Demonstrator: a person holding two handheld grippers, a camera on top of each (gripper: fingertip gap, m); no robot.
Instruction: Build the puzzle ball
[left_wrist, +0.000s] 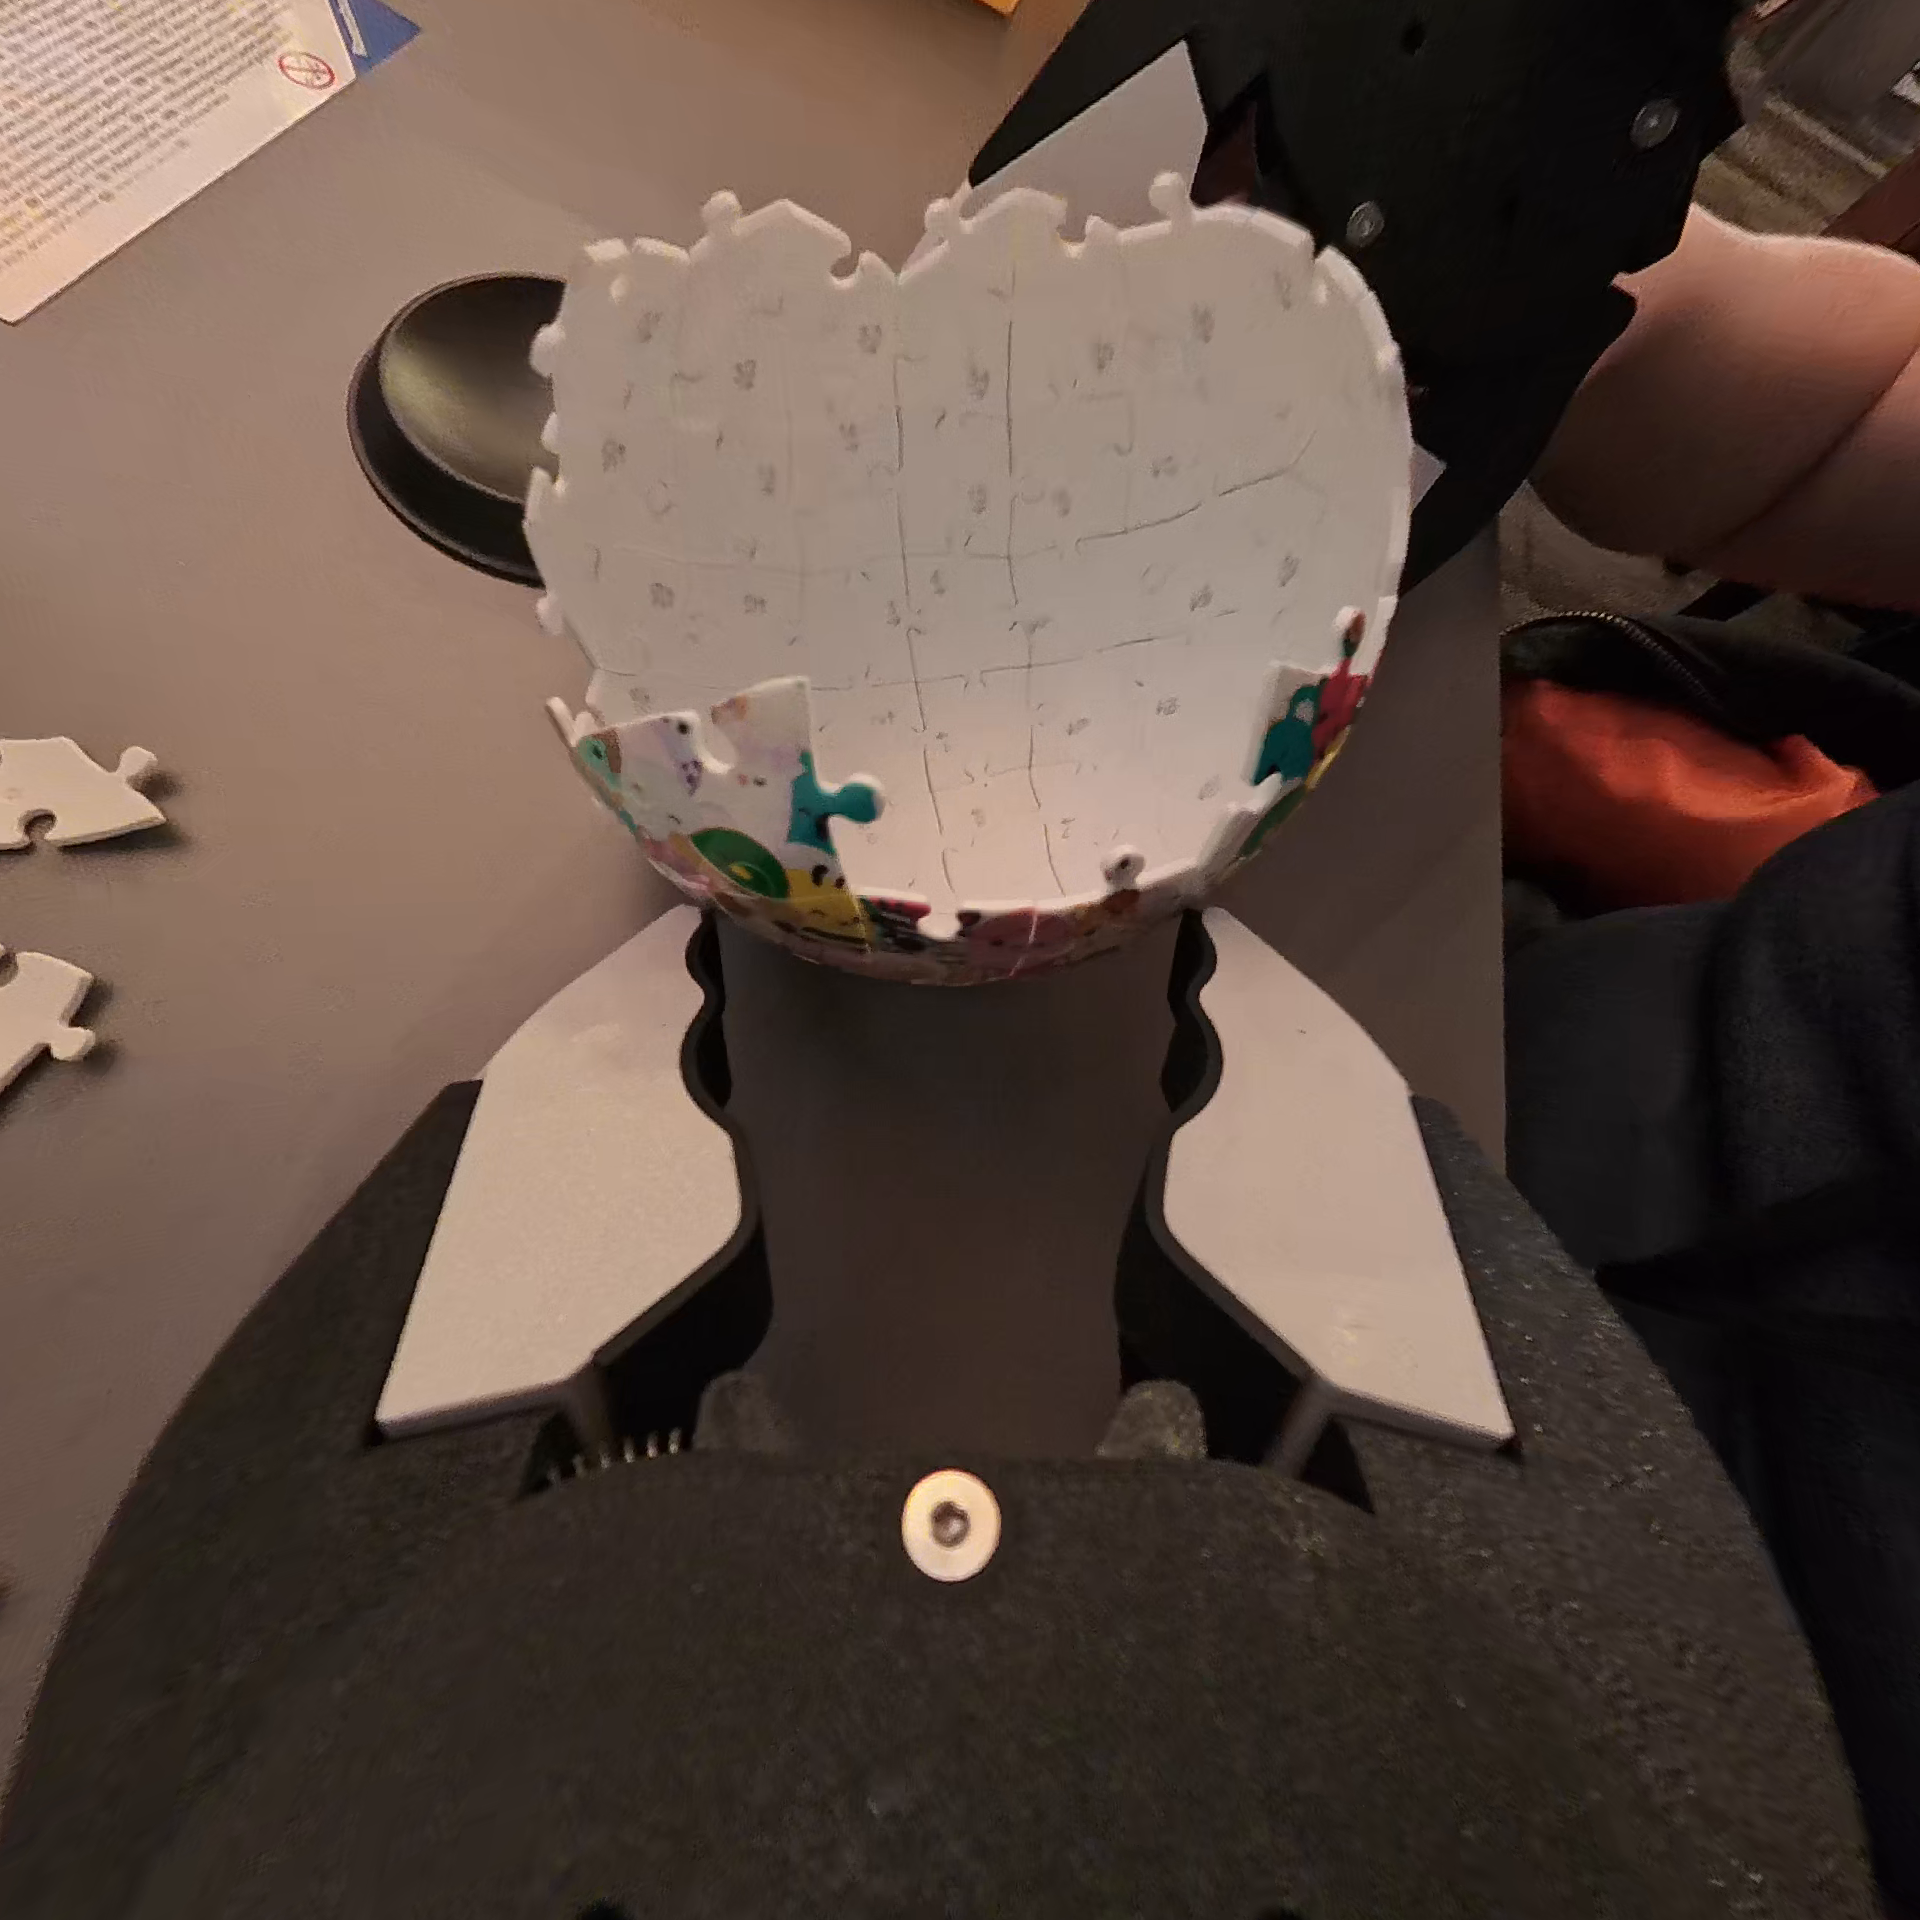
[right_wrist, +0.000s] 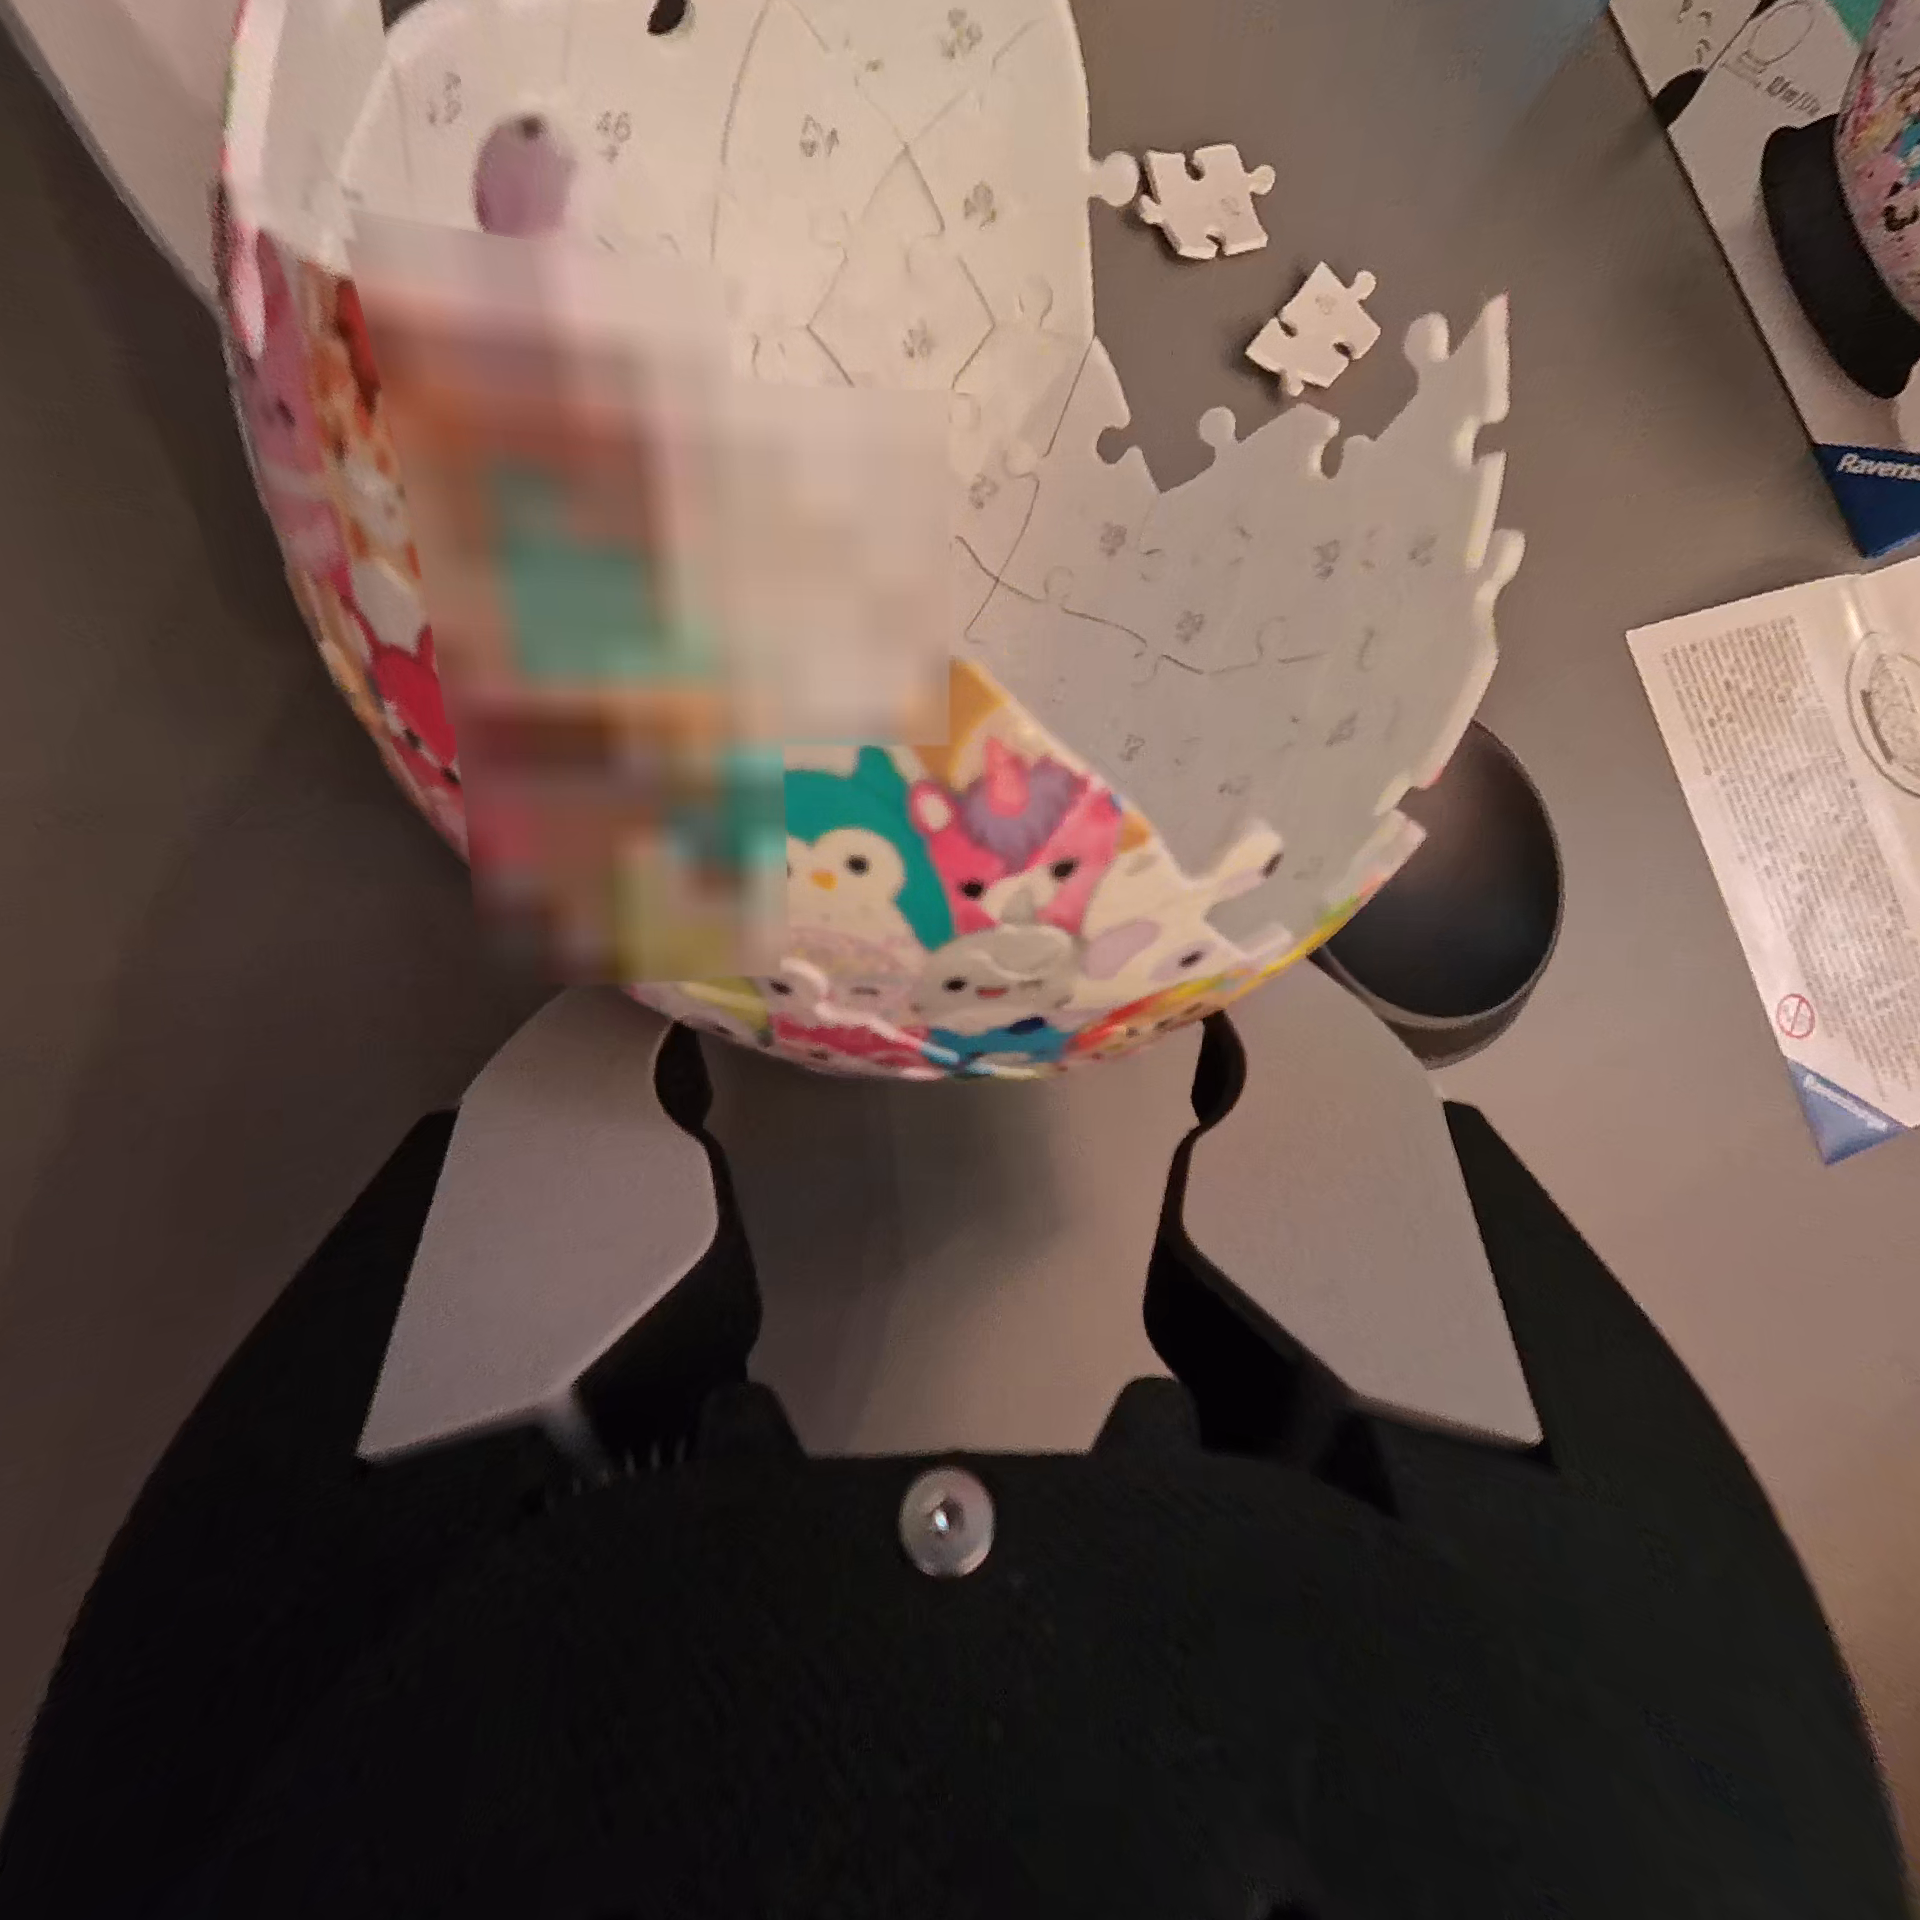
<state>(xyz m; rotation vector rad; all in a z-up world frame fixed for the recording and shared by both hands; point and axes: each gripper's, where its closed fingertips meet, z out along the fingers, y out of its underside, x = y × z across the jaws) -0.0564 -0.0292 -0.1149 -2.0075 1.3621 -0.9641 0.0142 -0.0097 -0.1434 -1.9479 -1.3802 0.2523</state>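
Left wrist view, puzzle ball (left_wrist: 966, 582) beyond jaws (spread)

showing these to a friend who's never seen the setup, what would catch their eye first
First, the half-built puzzle ball, a white plastic shell open like a bowl, with colourful cartoon animals on its outside, filling the middle of both views just ahead of each tool's open fingers. Next, the loose white puzzle pieces lying on the grey table, and the round black stand behind the ball.

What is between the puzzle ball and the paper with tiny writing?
The round black stand sits on the table between the puzzle ball and the paper, shown in the left wrist view.
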